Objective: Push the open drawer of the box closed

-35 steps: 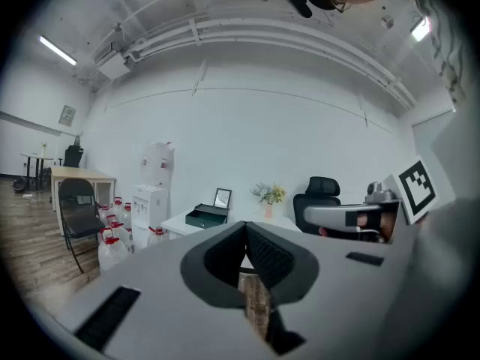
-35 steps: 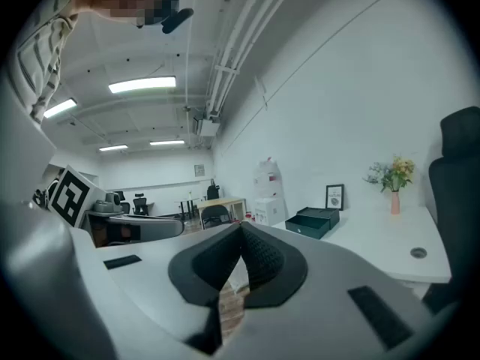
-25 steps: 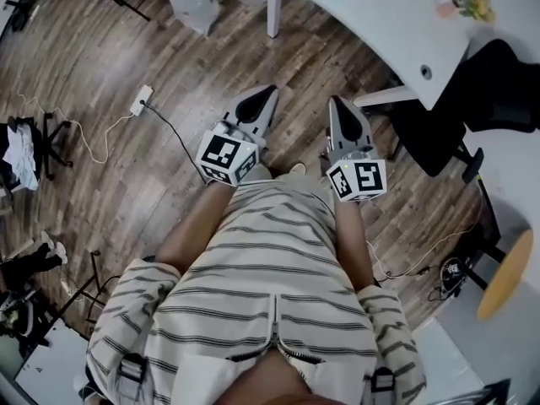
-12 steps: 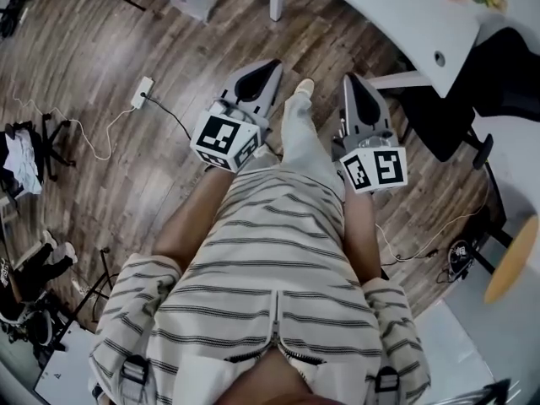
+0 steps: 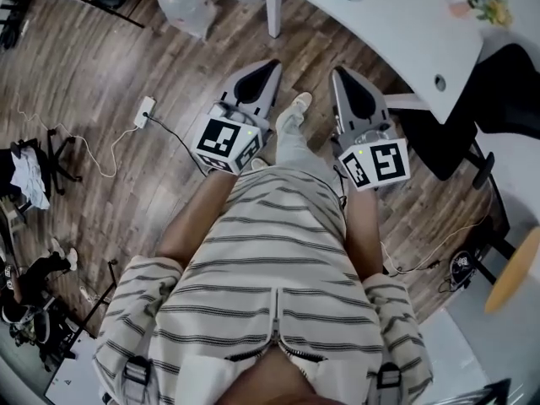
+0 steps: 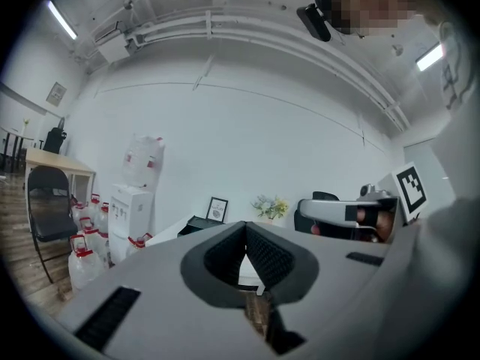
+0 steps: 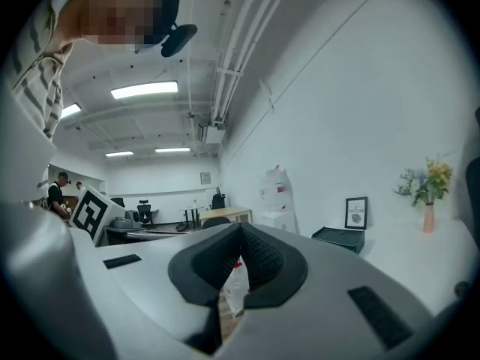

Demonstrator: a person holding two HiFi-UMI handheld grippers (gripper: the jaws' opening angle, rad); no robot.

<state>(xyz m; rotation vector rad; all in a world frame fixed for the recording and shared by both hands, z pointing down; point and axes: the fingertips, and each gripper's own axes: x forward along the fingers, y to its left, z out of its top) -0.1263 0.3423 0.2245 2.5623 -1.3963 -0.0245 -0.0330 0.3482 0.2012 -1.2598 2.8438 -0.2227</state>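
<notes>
Framed print (image 7: pixel 355 212) on the white desk (image 7: pixel 427 257), ahead and right of the right tool (image 7: pixel 240 235). One word, seemingly "NATURE". Other print too small to read.

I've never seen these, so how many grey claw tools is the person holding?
2. The left claw is held out over the floor at the person's left; the right claw is beside it, across the person's leg. Neither is hidden.

Left claw (image 5: pixel 272 66), right claw (image 5: pixel 338 72): two; water jugs (image 5: pixel 189 5): two; table (image 5: pixel 384 19): one
</notes>
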